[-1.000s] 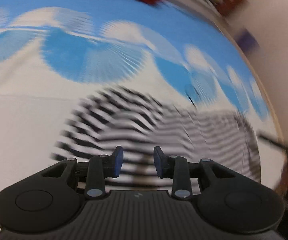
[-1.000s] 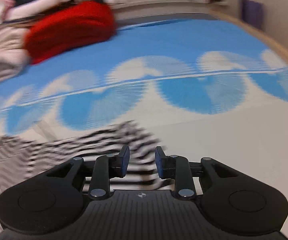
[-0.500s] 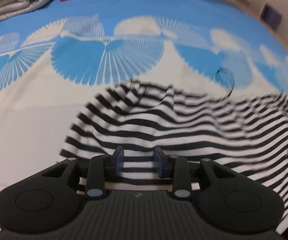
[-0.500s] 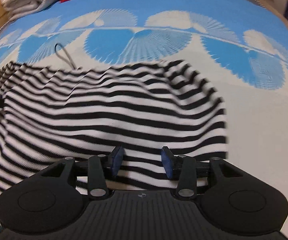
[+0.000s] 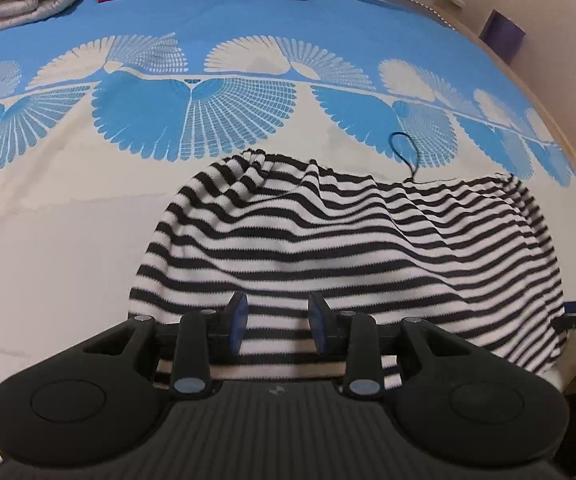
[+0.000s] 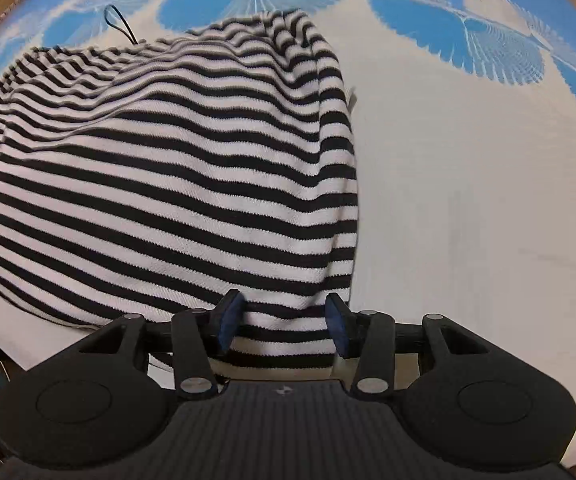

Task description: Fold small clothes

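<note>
each camera sits just behind its own tongs and looks steeply down along them at the bed (image 5: 47, 240), close in. the left tongs (image 5: 275, 322) view takes the striped top (image 5: 348, 248) from its left end, the top running off toward 3 o'clock. the right tongs (image 6: 281, 326) view takes it from the right end, the top toward 10 o'clock. both share the top, its black loop (image 5: 406, 152) and the blue fan print (image 6: 496, 44).
</note>
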A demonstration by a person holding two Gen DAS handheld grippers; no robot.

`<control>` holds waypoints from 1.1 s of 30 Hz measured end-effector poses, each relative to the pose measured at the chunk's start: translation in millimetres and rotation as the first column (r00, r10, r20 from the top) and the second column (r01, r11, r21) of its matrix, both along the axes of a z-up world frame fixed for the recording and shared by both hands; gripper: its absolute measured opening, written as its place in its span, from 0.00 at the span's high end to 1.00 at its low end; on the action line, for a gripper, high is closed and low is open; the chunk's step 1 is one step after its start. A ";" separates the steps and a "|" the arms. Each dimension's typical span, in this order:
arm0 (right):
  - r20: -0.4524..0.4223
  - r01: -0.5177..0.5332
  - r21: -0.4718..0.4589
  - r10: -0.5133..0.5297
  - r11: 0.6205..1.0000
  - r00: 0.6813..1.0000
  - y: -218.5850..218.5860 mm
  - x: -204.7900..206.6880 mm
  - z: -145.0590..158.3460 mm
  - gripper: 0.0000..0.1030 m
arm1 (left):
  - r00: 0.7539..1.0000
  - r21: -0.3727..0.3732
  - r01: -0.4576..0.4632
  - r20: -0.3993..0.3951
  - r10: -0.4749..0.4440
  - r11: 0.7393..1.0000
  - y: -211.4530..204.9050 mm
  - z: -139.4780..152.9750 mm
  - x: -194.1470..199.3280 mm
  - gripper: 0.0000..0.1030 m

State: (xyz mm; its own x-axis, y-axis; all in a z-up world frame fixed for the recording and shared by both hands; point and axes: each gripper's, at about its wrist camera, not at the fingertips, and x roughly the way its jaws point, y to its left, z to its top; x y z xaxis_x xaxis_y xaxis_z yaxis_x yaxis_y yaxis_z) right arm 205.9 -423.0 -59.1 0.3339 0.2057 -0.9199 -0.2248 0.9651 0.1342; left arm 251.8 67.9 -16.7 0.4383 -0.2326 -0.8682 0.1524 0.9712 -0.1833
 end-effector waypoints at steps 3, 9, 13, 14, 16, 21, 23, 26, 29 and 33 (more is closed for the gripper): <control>0.015 0.027 0.018 -0.027 0.999 1.000 -7.1 -9.0 5.9 0.54 | 0.999 -0.030 0.046 -0.020 -0.047 0.998 4.2 0.8 -8.5 0.64; -0.021 -0.003 -0.045 0.002 0.999 1.000 -4.0 -20.0 -3.8 0.53 | 0.972 0.053 0.116 -0.213 -0.102 0.992 10.3 -37.2 -21.7 0.61; 0.031 0.049 0.001 -0.050 0.999 0.998 -12.7 -24.5 9.1 0.53 | 0.981 -0.002 0.069 -0.182 -0.068 0.998 24.0 -28.8 -28.4 0.61; 0.031 0.061 -0.002 -0.061 0.998 0.998 -14.8 -25.7 8.1 0.53 | 0.983 -0.005 0.065 -0.171 -0.065 0.998 26.6 -26.2 -31.2 0.61; 0.006 0.073 -0.054 -0.072 0.996 0.997 -15.3 -26.3 -1.4 0.53 | 0.984 -0.013 0.059 -0.167 -0.060 0.998 32.9 -23.3 -36.0 0.61; 0.008 0.061 -0.114 -0.061 0.992 0.998 -13.0 -32.6 -5.6 0.53 | 0.965 0.136 0.075 -0.260 -0.037 0.988 40.4 -44.9 -47.4 0.60; 0.068 0.083 -0.133 -0.074 0.988 0.995 -12.8 -36.8 4.4 0.53 | 0.973 0.130 0.077 -0.228 -0.046 0.989 40.9 -37.9 -51.1 0.61; 0.243 0.167 -0.123 -0.133 0.978 0.961 -14.3 -48.9 34.4 0.52 | 0.989 0.168 0.066 -0.142 -0.042 0.984 41.4 -17.0 -60.6 0.61; 0.398 0.263 -0.006 -0.239 0.965 0.886 -18.1 -66.5 67.8 0.50 | 1.000 0.140 -0.008 -0.004 0.009 0.990 47.0 25.6 -72.3 0.58; 0.488 0.317 0.120 -0.334 0.941 0.806 -11.5 -92.1 92.3 0.42 | 0.981 0.062 -0.060 0.188 0.047 0.996 53.1 84.6 -98.8 0.37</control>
State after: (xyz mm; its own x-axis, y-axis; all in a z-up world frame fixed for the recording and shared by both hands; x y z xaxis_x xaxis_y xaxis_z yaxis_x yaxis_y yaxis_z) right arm 113.8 -434.6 33.3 0.7936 0.0288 -0.6077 0.0579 0.9908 0.1225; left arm 153.0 121.0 67.8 0.6037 -0.1489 -0.7832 0.1252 0.9879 -0.0914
